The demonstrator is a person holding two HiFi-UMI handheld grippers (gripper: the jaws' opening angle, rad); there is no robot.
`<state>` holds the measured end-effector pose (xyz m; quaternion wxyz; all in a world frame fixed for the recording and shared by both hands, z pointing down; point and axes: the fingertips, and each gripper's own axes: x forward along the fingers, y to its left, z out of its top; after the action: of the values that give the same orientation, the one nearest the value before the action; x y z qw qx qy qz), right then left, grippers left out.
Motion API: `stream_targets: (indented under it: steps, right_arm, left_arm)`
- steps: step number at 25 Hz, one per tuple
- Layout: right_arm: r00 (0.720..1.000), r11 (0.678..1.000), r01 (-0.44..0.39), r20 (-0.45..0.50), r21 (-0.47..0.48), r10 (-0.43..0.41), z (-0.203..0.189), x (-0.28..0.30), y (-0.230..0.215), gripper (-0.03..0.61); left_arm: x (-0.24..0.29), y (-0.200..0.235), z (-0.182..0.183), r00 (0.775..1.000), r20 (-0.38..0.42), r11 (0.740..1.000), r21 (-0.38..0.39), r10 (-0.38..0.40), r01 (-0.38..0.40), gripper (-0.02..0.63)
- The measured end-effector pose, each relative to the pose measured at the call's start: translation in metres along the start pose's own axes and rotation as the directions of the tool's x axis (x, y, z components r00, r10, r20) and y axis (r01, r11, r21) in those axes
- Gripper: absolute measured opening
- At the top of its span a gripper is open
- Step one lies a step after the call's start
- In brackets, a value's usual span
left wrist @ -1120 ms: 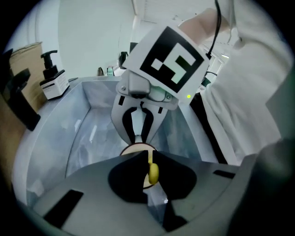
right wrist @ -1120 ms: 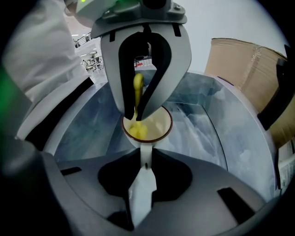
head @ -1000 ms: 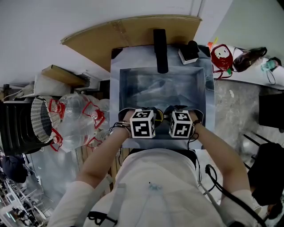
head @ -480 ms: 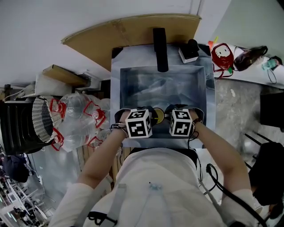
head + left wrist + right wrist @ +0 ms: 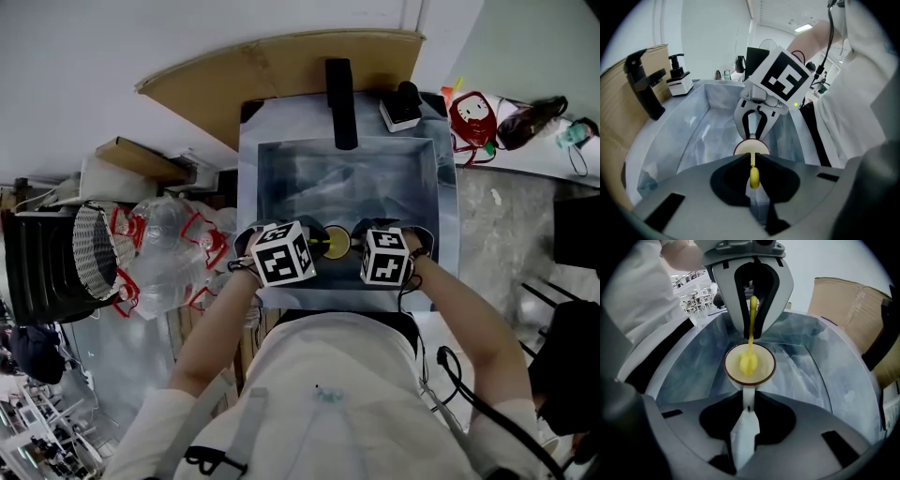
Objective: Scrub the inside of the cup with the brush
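Over the front of the steel sink my two grippers face each other. My right gripper is shut on the white handle of a small cup with a brown rim, its mouth turned toward the left gripper. My left gripper is shut on the thin yellow handle of a brush. The yellow brush head sits inside the cup. In the head view the cup shows between the left gripper and the right gripper.
A black faucet stands at the sink's back edge, with a soap dispenser to its right. Cardboard leans behind the sink. Clear water jugs and a mesh basket stand to the left.
My left gripper has drawn a little to the left, away from the right one, so the cup now shows between the two marker cubes. The right gripper has stayed nearly still.
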<state>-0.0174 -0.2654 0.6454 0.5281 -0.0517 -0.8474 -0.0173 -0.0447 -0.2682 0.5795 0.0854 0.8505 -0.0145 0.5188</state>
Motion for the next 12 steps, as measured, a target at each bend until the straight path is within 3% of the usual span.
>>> stream_targets:
  steps: [12]
  right_arm:
    - [0.999, 0.998, 0.023, 0.045, 0.059, -0.026, 0.003, -0.011, -0.004, 0.124]
  left_arm:
    - [-0.027, 0.009, 0.010, 0.992, 0.117, 0.995, -0.093, 0.055, -0.044, 0.034]
